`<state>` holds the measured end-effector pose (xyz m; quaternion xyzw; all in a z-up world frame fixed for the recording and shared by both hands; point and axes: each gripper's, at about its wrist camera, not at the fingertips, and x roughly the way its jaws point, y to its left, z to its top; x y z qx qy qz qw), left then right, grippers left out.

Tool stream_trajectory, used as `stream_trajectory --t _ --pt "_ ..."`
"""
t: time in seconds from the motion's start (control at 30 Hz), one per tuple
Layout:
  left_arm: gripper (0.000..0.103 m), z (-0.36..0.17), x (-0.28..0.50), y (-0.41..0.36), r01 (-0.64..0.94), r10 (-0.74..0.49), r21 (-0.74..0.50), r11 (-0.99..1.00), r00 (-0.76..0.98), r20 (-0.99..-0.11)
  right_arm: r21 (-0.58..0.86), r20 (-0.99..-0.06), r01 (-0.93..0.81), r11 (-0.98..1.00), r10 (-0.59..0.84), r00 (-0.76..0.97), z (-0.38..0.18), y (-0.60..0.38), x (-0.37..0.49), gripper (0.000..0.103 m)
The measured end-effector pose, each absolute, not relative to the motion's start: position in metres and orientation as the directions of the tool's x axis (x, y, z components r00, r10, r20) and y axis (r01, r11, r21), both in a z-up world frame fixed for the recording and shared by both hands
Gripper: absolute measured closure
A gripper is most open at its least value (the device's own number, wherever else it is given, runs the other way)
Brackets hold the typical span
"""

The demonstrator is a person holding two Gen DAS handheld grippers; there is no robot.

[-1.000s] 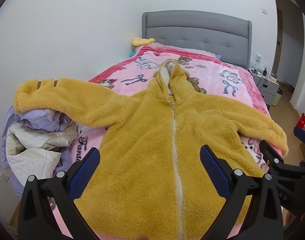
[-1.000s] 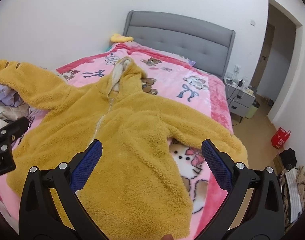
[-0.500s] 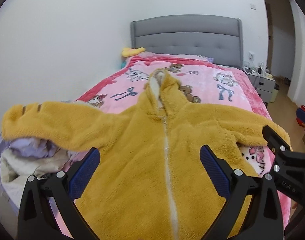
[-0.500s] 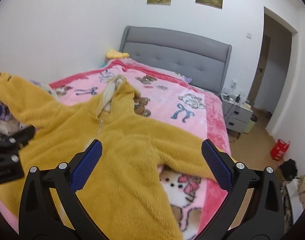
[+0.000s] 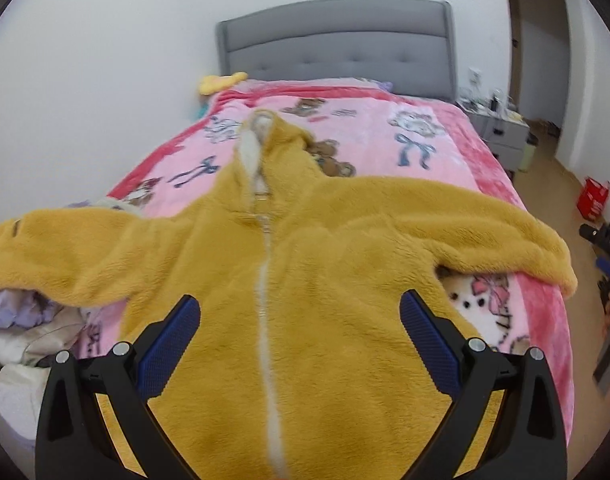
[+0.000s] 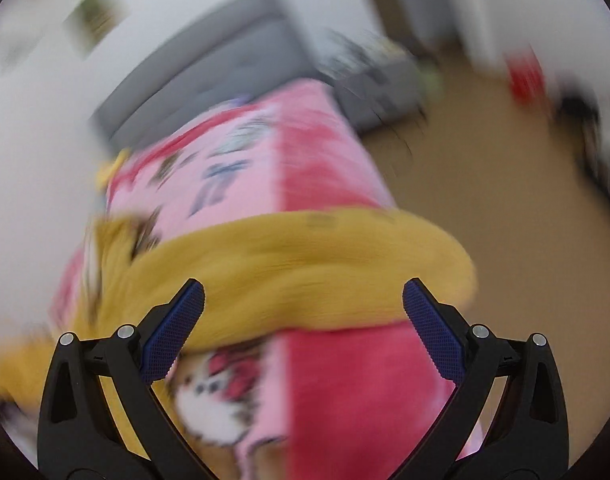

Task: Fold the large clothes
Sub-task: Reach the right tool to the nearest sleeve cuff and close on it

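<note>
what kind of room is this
Almost certainly a bedroom: a bed with a grey padded headboard, a pink cartoon blanket spread over it, and a bedside cabinet beside it.

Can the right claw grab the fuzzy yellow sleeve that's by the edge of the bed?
Probably yes. The right claw is open and the yellow sleeve lies straight ahead of it on the pink blanket, with nothing in between. The picture is blurry, so how near it is cannot be told.
</note>
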<state>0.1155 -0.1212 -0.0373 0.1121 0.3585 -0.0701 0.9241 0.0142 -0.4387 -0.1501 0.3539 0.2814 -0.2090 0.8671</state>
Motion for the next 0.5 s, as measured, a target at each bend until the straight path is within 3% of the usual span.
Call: stream_trajectory --t 0.07,0.13,0.4,0.5 --pt "0.005 -0.041 0.118 -0.135 0.246 -0.067 0.170 0.954 0.731 -0.679 0.608 -0.655 0.612 0.506 -0.117 0.746 -0.194 -0.498 -0.004 0.008" --pt "0.005 -0.046 0.121 -0.148 0.274 -0.075 0.189 0.943 0.730 -0.679 0.631 -0.675 0.641 0.436 -0.099 0.732 -0.222 -0.528 -0.012 0.008" --pt "0.005 -0.058 0.124 -0.170 0.308 -0.059 0.235 0.922 0.712 -0.700 0.741 -0.653 0.623 0.250 0.055 0.755 -0.307 -0.558 -0.006 0.008" --pt "0.005 -0.058 0.126 -0.165 0.296 -0.049 0.235 0.926 0.711 -0.702 0.808 -0.586 0.569 0.152 0.121 0.801 -0.336 -0.557 -0.003 0.033"
